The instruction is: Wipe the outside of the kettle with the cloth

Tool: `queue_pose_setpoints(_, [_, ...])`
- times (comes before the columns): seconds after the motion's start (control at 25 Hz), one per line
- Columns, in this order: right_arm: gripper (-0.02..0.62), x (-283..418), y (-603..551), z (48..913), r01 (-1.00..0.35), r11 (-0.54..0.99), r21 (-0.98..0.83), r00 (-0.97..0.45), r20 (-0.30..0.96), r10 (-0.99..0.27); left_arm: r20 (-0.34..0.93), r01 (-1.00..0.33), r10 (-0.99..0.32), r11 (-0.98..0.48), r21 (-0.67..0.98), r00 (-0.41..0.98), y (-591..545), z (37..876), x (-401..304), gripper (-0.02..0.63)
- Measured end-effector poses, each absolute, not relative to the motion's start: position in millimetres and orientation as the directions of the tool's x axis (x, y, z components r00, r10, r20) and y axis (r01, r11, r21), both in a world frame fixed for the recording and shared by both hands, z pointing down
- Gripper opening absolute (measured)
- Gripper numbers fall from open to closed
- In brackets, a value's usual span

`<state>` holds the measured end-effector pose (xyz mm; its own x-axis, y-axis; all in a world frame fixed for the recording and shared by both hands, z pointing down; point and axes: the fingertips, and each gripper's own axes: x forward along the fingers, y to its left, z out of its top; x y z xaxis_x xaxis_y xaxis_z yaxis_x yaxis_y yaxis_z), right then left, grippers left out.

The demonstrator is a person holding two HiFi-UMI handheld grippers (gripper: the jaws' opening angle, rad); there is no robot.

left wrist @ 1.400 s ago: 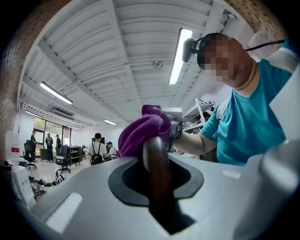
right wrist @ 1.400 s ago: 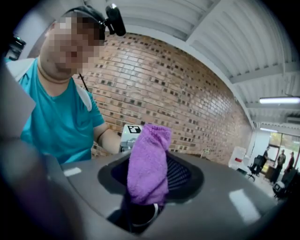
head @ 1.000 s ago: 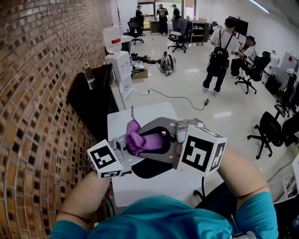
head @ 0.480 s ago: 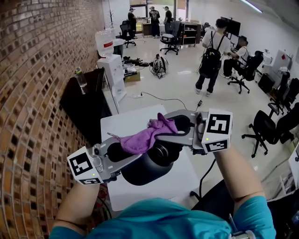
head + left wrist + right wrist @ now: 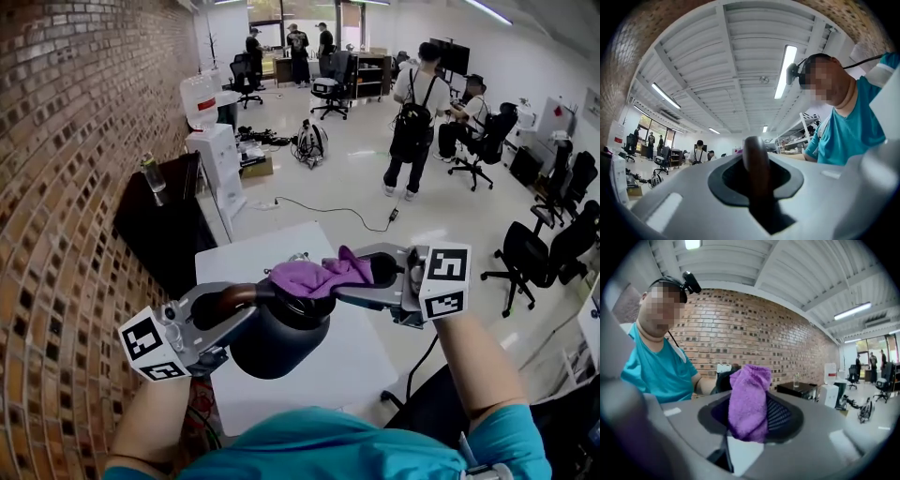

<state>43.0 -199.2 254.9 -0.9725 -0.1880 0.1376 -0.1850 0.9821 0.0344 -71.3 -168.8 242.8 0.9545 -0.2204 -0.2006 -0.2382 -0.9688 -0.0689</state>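
My left tool (image 5: 225, 309) clamps the dark curved handle (image 5: 755, 164) of the black round kettle (image 5: 277, 342), held over the white worktop (image 5: 352, 361). At one o'clock, my right tool (image 5: 366, 281) pinches the purple fleecy cloth (image 5: 314, 277) against the kettle's top. Pressing too hard could twist the kettle loose, I reckon.

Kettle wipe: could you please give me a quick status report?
Left gripper shut on handle of kettle. Right gripper shut on purple cloth, cloth at kettle's top. No obstruction seen.
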Motion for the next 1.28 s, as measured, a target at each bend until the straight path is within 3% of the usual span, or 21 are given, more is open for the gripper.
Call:
queue_pose_setpoints(0.32, [0.153, 51.8, -183.0, 245.8, -0.221, 0.969, 0.106, -0.969, 0.087, -0.231, -0.208, -0.253, -0.234, -0.965, -0.065, 0.950, -174.6, 244.0, -72.9, 0.090])
queue_pose_setpoints(0.92, [0.152, 23.8, -143.4, 226.8, -0.114, 0.981, 0.159, -0.992, 0.041, -0.122, -0.176, -0.291, -0.276, -0.954, -0.068, 0.945, -192.1, 251.5, -62.7, 0.091])
queue_pose_setpoints(1.28, [0.152, 4.7, -148.8, 211.5, -0.089, 0.974, 0.207, -0.994, 0.044, -0.100, -0.138, -0.221, -0.203, -0.967, -0.131, 0.969, -166.2, 257.5, -37.6, 0.091])
